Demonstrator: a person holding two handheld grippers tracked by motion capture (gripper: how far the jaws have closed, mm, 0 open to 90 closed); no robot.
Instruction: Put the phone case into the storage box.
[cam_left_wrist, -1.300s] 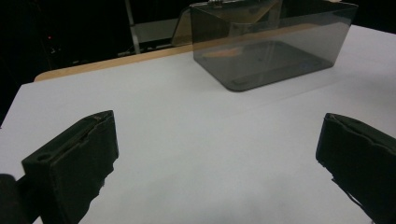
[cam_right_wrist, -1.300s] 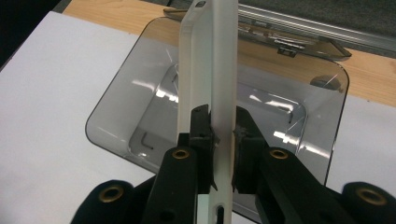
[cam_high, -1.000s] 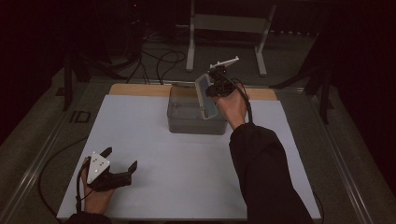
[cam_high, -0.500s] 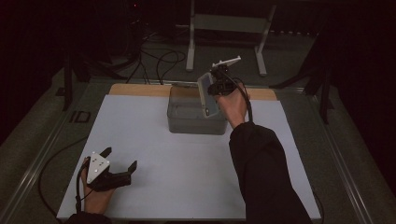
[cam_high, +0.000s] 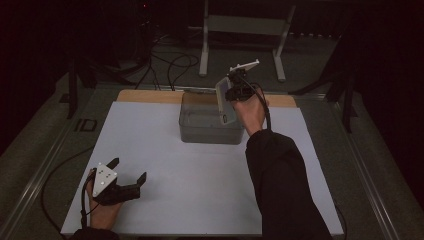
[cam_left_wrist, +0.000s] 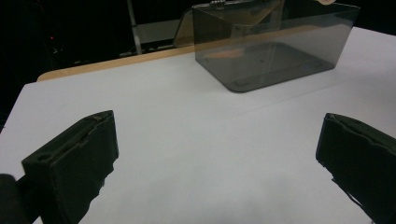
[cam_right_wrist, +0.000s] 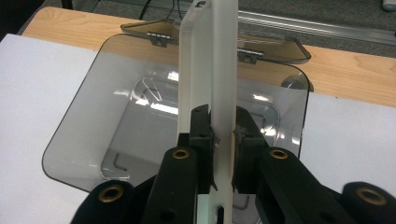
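High view. The right claw is holding a flat white case, shaped like a phone case, edge-up above the right part of a smoky transparent box; the upright hold is presenting the thin edge to the opening, which suits lowering it inside. The box is standing at the far middle of the white table, its lid folded back toward the wooden strip, leaving the mouth free. The left claw is resting near the front left corner, well apart from the box, jaws spread wide and holding nothing, apparently waiting out of the way.

Left gripper view. The left claw is showing its two black jaws far apart over bare table; the box is standing beyond them, empty as far as can be seen.

Right gripper view. The right claw is pinching the case by its lower part, pads pressing both faces, directly over the box; the hinged lid is lying open behind.

Writing. No brand, label or legible lettering is appearing on the case, box or claws.
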